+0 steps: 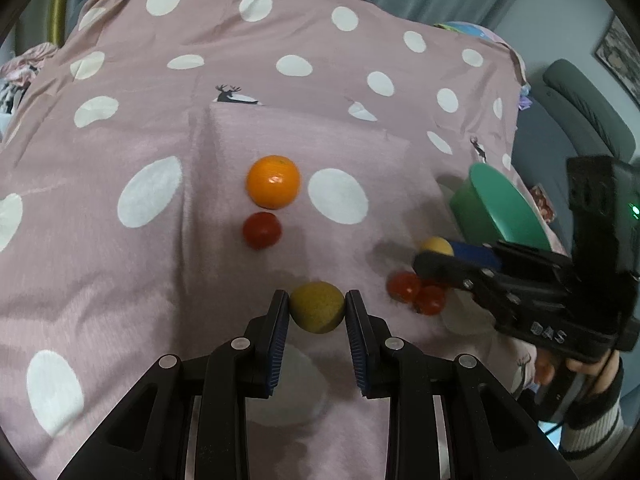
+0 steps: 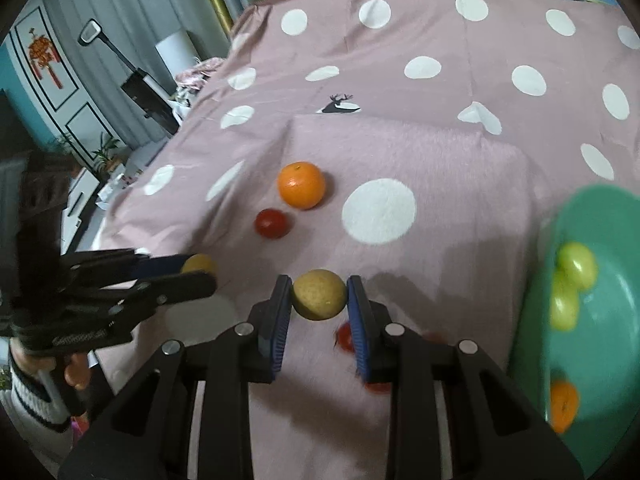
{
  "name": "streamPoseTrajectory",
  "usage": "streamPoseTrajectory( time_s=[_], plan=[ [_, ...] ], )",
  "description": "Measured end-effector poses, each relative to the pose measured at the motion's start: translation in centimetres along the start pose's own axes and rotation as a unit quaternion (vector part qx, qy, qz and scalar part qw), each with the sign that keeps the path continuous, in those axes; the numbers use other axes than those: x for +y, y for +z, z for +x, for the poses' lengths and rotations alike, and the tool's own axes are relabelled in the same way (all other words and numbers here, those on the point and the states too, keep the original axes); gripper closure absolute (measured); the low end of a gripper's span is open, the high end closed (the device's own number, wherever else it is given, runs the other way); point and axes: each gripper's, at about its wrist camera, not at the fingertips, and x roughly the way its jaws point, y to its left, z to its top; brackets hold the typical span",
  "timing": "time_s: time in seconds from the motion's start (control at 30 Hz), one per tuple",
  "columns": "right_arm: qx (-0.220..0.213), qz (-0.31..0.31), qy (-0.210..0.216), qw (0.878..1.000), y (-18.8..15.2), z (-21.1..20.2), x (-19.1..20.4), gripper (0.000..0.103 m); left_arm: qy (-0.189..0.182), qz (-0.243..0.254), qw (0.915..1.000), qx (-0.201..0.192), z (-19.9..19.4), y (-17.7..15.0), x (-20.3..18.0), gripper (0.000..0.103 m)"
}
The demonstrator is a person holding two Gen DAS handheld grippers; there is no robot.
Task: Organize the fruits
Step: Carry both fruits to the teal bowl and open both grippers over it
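Note:
My left gripper [image 1: 317,299] is shut on a yellow-brown round fruit [image 1: 317,310], held just above the pink dotted cloth [image 1: 160,280]. My right gripper [image 2: 319,285] is shut on a similar yellow-brown fruit [image 2: 319,297]. In the left wrist view the right gripper [image 1: 435,255] shows at the right edge with its fruit [image 1: 435,245]. The left gripper [image 2: 200,271] and its fruit [image 2: 198,263] appear at the left of the right wrist view. An orange [image 1: 273,181] [image 2: 301,185] and a red tomato [image 1: 261,231] [image 2: 273,223] lie on the cloth ahead.
A green bowl [image 2: 608,344] [image 1: 468,208] stands at the right and holds two green fruits [image 2: 576,266] and an orange [image 2: 562,404]. Two more red tomatoes [image 1: 416,292] [image 2: 345,338] lie on the cloth under the right gripper. A person's hand and striped sleeve [image 1: 592,420] hold that gripper.

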Motion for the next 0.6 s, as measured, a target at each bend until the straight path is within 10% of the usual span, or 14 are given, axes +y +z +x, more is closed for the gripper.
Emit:
streamPoseTrajectory(
  time_s=[0.6],
  plan=[
    [-0.055,0.021,0.011,0.998,-3.5,-5.7,0.2,0.075,0.021,0.038,0.999,-0.012,-2.2,-1.1,-4.7,0.074]
  ],
)
